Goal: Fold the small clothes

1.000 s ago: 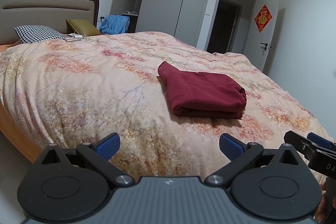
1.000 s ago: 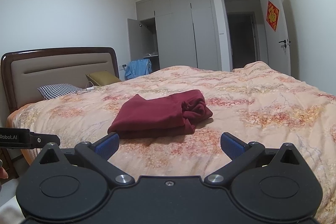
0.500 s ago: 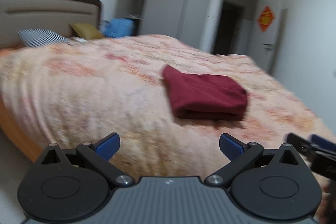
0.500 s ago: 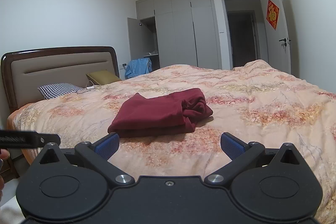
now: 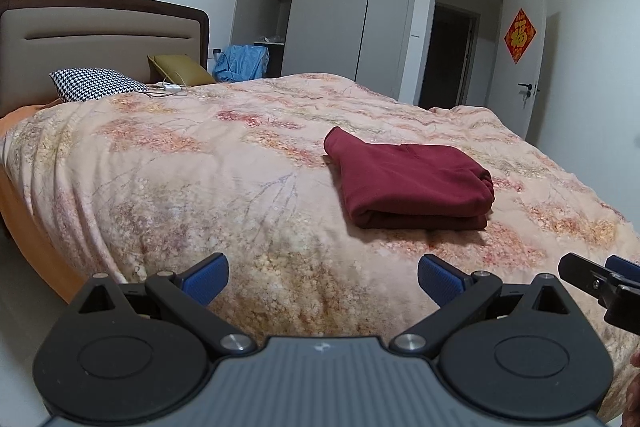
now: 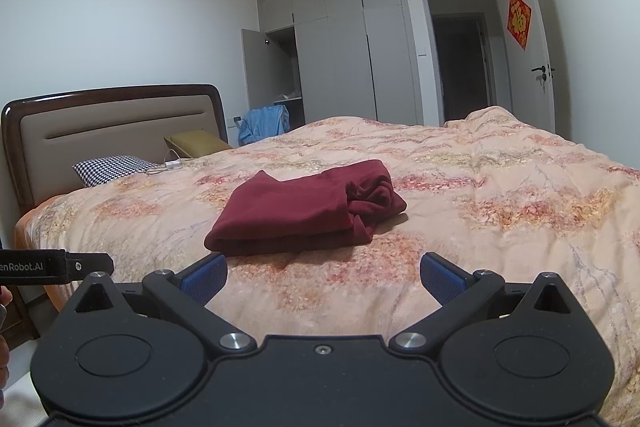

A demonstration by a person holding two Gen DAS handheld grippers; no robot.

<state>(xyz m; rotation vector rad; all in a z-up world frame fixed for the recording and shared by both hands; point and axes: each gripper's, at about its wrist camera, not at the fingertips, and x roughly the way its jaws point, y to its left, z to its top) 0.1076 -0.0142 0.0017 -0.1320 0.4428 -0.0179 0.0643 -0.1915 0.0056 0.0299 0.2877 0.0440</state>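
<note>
From the left wrist view, a wide bed covered by a peach floral quilt [image 5: 200, 179] fills the room's middle. A folded dark red garment [image 5: 408, 183] lies flat on the quilt toward the bed's right side, well short of the near edge. At the head stand a beige padded headboard with a dark wooden frame [image 5: 100, 31], a black-and-white houndstooth pillow [image 5: 94, 85] and an olive cushion [image 5: 178, 69]; a white charger with its cable [image 5: 172, 89] rests beside them. Behind the bed are a blue cloth bundle [image 5: 242, 63], a grey built-in wardrobe [image 5: 352, 11] with one door ajar, a dark doorway [image 5: 450, 57], and a white door bearing a red diamond paper with a gold character [image 5: 519, 35]. The left gripper [image 5: 322, 277] hangs over the near edge, blue-padded fingers spread wide, nothing between them. The right gripper's tip [image 5: 600, 281] juts in at the lower right.

From the right wrist view, the garment [image 6: 296, 215] shows its bunched, rolled end on the right, which the other camera does not show. The right gripper [image 6: 323, 275] has its fingers spread apart and empty, just short of the cloth. At the left edge the left gripper's side [image 6: 52, 267] carries white lettering, readable as "enRobot.AI", cut off at the frame.
</note>
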